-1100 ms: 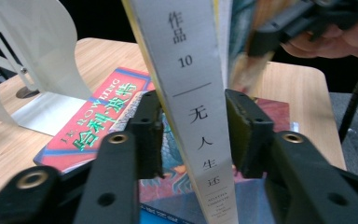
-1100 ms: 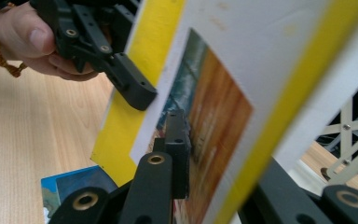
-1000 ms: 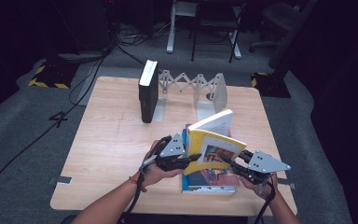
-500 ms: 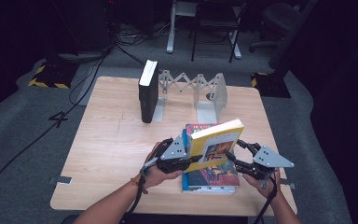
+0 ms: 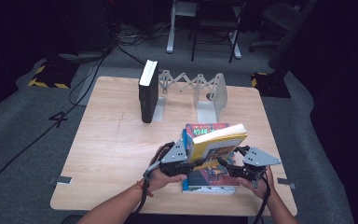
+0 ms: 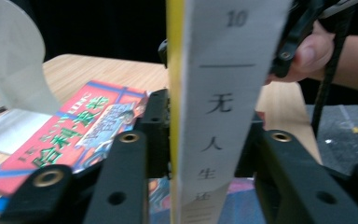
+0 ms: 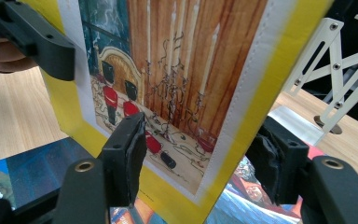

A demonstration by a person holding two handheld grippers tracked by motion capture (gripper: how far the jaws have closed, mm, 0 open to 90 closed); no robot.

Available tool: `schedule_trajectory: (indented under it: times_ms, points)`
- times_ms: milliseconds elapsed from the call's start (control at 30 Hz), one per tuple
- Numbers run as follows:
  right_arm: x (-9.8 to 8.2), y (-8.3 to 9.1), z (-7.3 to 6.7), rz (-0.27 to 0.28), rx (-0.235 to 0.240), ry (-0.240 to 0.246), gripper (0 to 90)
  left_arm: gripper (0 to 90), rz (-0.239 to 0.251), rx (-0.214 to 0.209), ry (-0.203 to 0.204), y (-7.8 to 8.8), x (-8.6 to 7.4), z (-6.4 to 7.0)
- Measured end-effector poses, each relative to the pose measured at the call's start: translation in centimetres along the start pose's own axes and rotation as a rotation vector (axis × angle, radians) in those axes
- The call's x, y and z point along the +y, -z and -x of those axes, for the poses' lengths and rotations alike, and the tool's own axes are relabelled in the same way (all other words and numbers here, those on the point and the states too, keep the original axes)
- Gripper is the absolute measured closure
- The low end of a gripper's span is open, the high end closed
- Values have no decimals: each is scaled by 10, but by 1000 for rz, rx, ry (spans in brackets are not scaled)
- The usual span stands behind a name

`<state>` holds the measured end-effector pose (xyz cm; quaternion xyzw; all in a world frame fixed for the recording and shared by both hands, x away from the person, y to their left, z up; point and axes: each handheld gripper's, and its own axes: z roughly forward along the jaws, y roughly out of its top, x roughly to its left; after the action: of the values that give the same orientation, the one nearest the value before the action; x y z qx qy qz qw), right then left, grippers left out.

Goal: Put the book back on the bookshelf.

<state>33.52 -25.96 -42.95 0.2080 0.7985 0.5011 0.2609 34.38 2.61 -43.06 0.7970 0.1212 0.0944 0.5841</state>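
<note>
A yellow book (image 5: 214,142) stands tilted on its edge over a flat stack of books (image 5: 205,128), white page edge up. My left gripper (image 5: 189,161) is shut on its spine end. In the left gripper view both jaws lie against the white spine (image 6: 214,93), though they have just been opening a little. My right gripper (image 5: 226,165) faces the illustrated cover (image 7: 177,70). Its jaws have just been opening and now stand apart around the book's lower corner, one pad (image 7: 133,149) in front of the cover. The red top book of the stack (image 6: 74,126) lies beneath.
A black book (image 5: 148,91) stands upright against the left end of a white expanding book rack (image 5: 191,86) at the back of the wooden table (image 5: 112,149). Chairs, cables and floor markings lie beyond the far edge.
The yellow book has swung from leaning with its cover up to standing more on edge. The right gripper's jaws have spread and that hand has sunk slightly.
</note>
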Motion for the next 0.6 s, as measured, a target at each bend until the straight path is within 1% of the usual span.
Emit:
schedule_trajectory:
  times_ms: [33,133,233,267,300,333,367,433,500,533,567,600]
  points:
    - [0,0,0,3,-1,0,411,617,-1,6,-5,-1,0,0]
    - [0,0,0,3,-2,-2,415,612,-1,10,-2,-2,-1,0]
    - [0,0,0,3,-3,-4,414,648,-15,36,-6,-5,-1,1]
    - [0,0,0,2,-2,-4,413,675,-17,42,-13,-5,-1,1]
    - [0,0,0,2,0,-3,412,690,-15,41,-9,-6,-1,1]
    - [0,0,0,-1,3,-7,405,734,-14,33,-10,-5,-1,-1]
    - [0,1,1,1,7,-10,401,738,-15,22,-13,-5,-1,-2]
    - [-1,1,1,-2,12,-9,381,744,-19,21,-21,-5,-1,-2]
    - [-1,0,2,-23,16,0,350,747,-23,20,-23,-5,0,-1]
    - [-2,0,3,-38,9,5,326,748,-24,20,-25,-5,0,-2]
    - [-4,1,5,-46,-3,14,318,749,-25,19,-28,-5,0,-2]
    - [-5,2,7,-53,-3,15,313,749,-27,19,-36,-5,0,-2]
